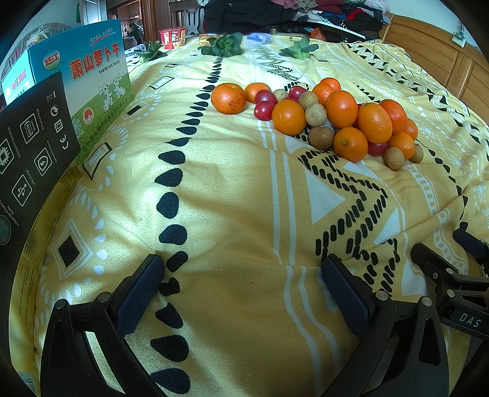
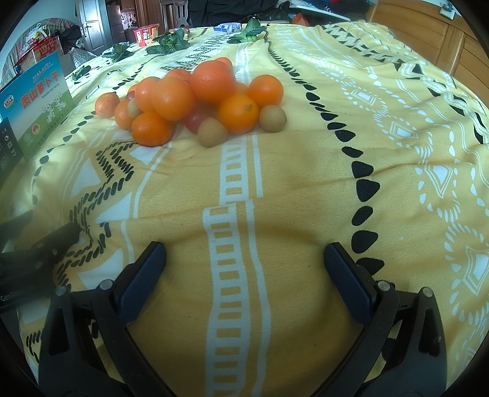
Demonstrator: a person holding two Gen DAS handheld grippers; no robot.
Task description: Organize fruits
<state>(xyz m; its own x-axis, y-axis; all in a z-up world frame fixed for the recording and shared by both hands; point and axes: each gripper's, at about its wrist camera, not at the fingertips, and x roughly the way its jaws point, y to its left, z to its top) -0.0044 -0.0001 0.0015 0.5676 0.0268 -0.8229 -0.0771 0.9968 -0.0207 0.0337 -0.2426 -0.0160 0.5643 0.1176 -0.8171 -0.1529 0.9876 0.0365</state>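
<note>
orange fruit pile point(image 1: 324, 122) sits mid-blanket point(image 1: 244, 213), toward its far edge. my left gripper point(image 1: 241, 293) and right gripper point(image 2: 244, 281) are both released, empty. nudging one could roll the rest.

fruit pile point(image 1: 321, 122) on blanket point(image 1: 232, 207), boxes point(image 1: 91, 79) left

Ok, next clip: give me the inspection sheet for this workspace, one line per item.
Surface: yellow patterned blanket, soft and creased.
Job's things: one mixed pile of oranges, cherry tomatoes and small brown fruits, unsorted, mostly touching; one orange at the pile's left edge.
Clutter: printed box and black box at left; leafy greens and a red cup at the far edge.
Grippers: left gripper and right gripper both open, holding nothing, short of the pile.
Cables: nothing seen.
Surroundings: wooden panelling, heaped clothes.
</note>
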